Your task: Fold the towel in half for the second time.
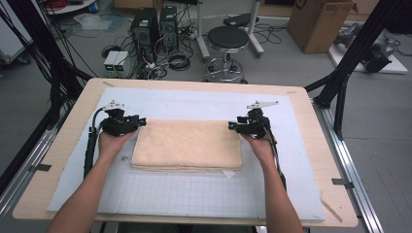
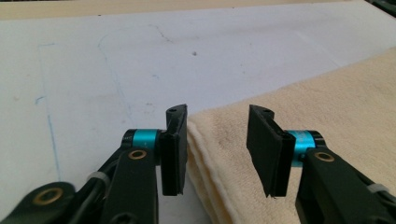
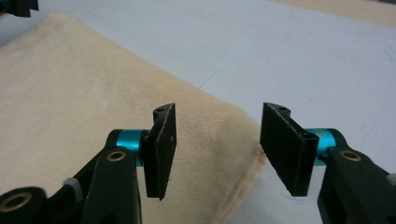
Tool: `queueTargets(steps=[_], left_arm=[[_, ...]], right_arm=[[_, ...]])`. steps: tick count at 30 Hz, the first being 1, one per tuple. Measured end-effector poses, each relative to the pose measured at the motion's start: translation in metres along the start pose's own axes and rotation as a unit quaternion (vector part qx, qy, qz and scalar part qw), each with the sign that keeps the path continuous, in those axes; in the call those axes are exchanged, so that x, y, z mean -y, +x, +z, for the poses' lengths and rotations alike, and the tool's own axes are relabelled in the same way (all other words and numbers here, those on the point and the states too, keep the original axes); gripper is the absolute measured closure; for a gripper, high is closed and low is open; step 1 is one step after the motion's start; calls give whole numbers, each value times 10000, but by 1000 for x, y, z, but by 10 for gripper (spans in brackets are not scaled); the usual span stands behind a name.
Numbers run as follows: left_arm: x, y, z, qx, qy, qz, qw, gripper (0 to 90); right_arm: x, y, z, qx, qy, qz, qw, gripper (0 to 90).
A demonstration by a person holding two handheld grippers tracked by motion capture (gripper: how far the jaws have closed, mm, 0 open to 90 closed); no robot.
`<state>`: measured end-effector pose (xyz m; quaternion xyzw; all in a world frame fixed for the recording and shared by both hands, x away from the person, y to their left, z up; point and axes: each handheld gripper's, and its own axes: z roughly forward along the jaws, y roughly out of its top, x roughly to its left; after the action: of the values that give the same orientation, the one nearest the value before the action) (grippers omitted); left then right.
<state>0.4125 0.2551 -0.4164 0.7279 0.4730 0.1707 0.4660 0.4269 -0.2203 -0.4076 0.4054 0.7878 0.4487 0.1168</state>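
Towel (image 1: 187,144) folded flat, centre of frame on the white mat (image 1: 204,194). Left gripper (image 1: 141,121) and right gripper (image 1: 232,126) straddle its far corners, jaws apart, gripping nothing. Fold step looks complete; next move probably a clean withdrawal without snagging cloth

Lab clutter behind the bench (image 1: 311,160)

A black round stool (image 1: 228,39) stands top centre, computer towers (image 1: 154,26) left of it, a cardboard box (image 1: 318,22) upper right.

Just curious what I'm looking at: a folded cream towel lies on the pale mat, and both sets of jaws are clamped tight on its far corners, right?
Not quite. The towel lies folded on the mat, but both sets of jaws stand open at its far corners, pressing nothing, as both gripper views show.
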Motion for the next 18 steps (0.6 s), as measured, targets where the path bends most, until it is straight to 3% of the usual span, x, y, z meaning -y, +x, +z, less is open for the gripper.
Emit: queueTargets(steps=[8,18], left_arm=[[-3,-4,-13,127,-47,54,9999,500],[-6,-12,-25,271,-88,185,9994,480]], right_arm=[[-3,8,-9,-43,-97,-83,9999,354],[-3,14,-15,-69,-23,-93,9999,287]])
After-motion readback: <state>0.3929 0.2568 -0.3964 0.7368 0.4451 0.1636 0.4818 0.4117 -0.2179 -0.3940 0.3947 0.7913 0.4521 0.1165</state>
